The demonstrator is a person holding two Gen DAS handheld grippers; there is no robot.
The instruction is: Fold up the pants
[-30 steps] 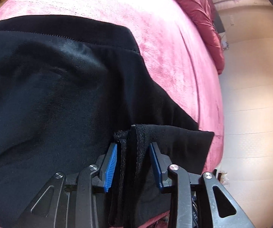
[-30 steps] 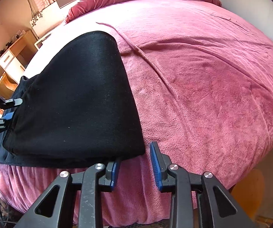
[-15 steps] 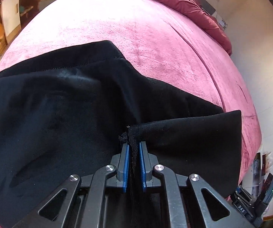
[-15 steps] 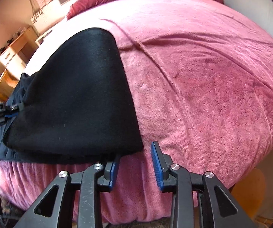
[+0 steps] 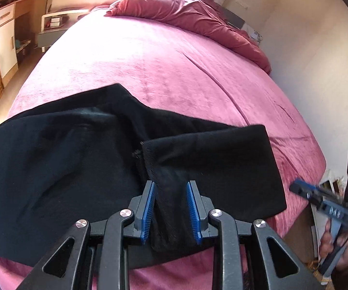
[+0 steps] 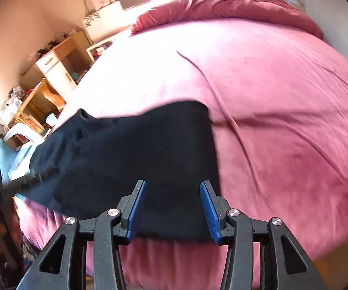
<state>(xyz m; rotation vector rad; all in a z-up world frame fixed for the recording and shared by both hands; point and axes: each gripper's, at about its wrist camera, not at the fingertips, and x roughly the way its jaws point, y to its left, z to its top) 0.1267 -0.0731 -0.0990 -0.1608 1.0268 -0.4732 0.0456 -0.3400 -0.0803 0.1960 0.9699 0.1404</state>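
Now both tools have just been opening: left tool (image 5: 169, 209) spread with a hem between its pads, right tool (image 6: 172, 211) spread over the pants (image 5: 77, 169). Pants lie half-folded at the bed (image 5: 174, 55) edge. Next: regrip square, fold evenly.

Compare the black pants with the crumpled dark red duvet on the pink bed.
The black pants lie flattened and folded at the near edge of the pink bed; the crumpled dark red duvet is bunched at the far end. The pants are matte black; the duvet looks slightly glossy. The pants lie between the gripper fingers; the duvet lies far off. Both rest on the bed.
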